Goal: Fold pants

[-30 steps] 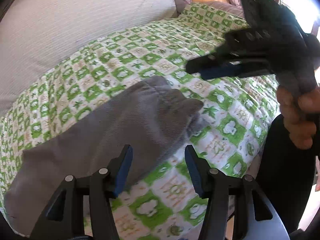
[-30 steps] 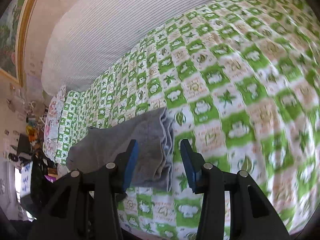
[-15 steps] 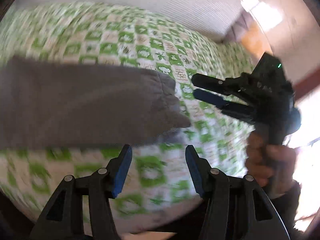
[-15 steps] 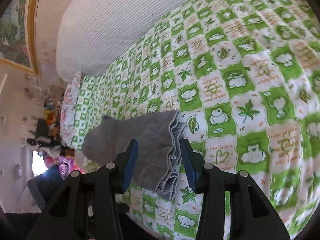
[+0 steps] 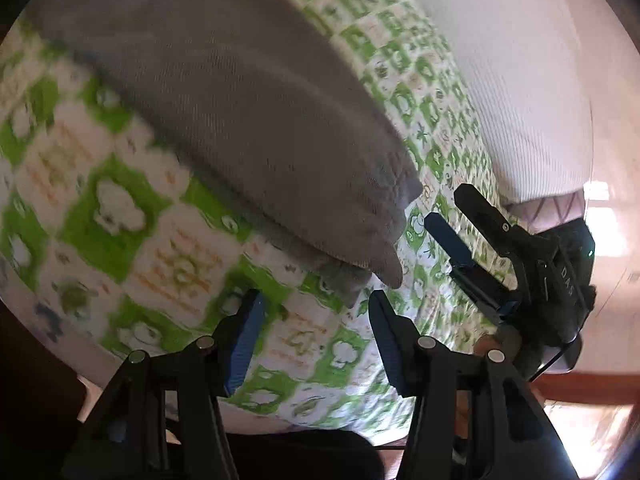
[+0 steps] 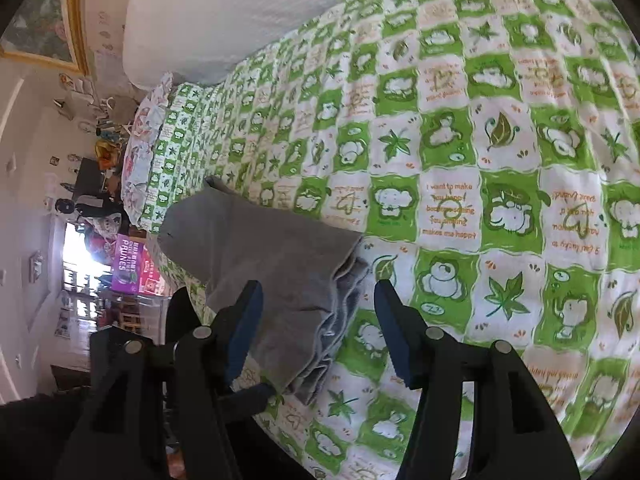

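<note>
Grey pants (image 5: 240,120) lie folded on a green and white patterned bedspread (image 5: 120,216); they also show in the right wrist view (image 6: 272,256), with stacked layered edges at the near end. My left gripper (image 5: 316,320) is open and empty, just short of the pants' near corner. My right gripper (image 6: 318,312) is open and empty, with the folded edge of the pants lying between and beyond its fingers. The right gripper also shows in the left wrist view (image 5: 460,224), to the right of the pants, jaws apart.
A white ribbed cover (image 6: 248,12) lies along the far side of the bed. A patterned pillow (image 6: 140,148) sits at the bed's far left end. A cluttered room with a window (image 6: 80,256) lies beyond. The bed's near edge (image 5: 280,420) is below the left gripper.
The left gripper has swung round and come in closer over the pants, so they now fill the upper left of its view. The right gripper has edged closer to the folded end. Both stayed open.
</note>
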